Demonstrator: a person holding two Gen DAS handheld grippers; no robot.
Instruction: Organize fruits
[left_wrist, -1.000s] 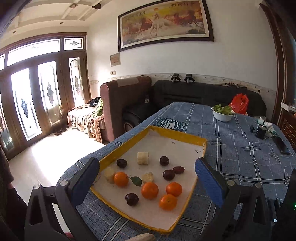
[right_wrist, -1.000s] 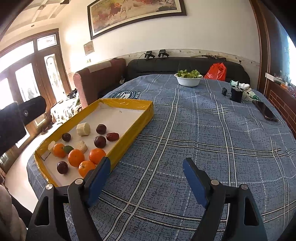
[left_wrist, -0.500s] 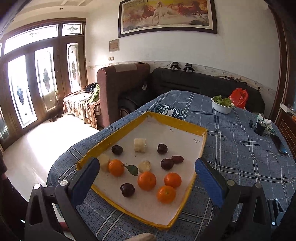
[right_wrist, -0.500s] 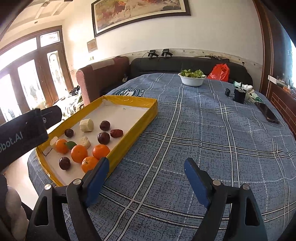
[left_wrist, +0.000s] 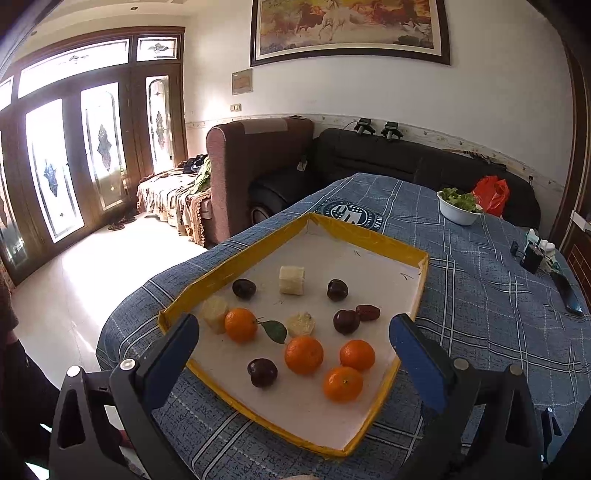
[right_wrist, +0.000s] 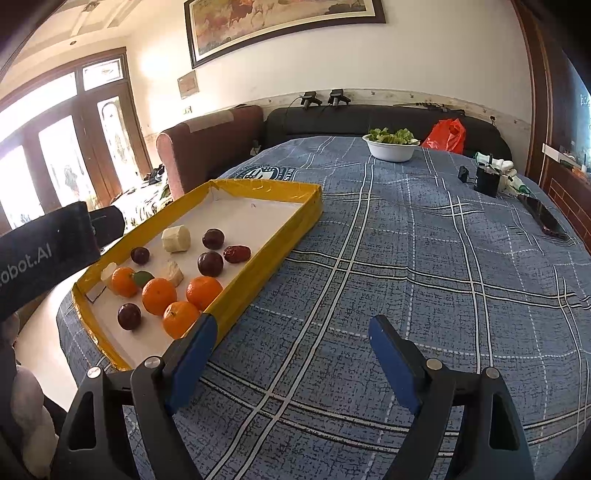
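Tray (left_wrist: 369, 242) with yellow walls and a white floor lies near the left edge of the table (right_wrist: 424, 258), which is covered in a blue plaid cloth. Contents: four oranges (left_wrist: 303, 354), one with a green leaf attached; four dark plums (left_wrist: 262, 372); one reddish-brown date (left_wrist: 367, 312); three pale cut pieces (left_wrist: 291, 280). All lie loose and mixed in the near half. White bowl (right_wrist: 391, 147) of greens stands at the far end, well apart, with a red bag (right_wrist: 445, 136) behind it. Left gripper (left_wrist: 291, 345) hangs over the tray's near end, jaws wide, holding nothing. Right gripper (right_wrist: 291, 341) hangs over bare cloth beside the tray, jaws wide, empty.
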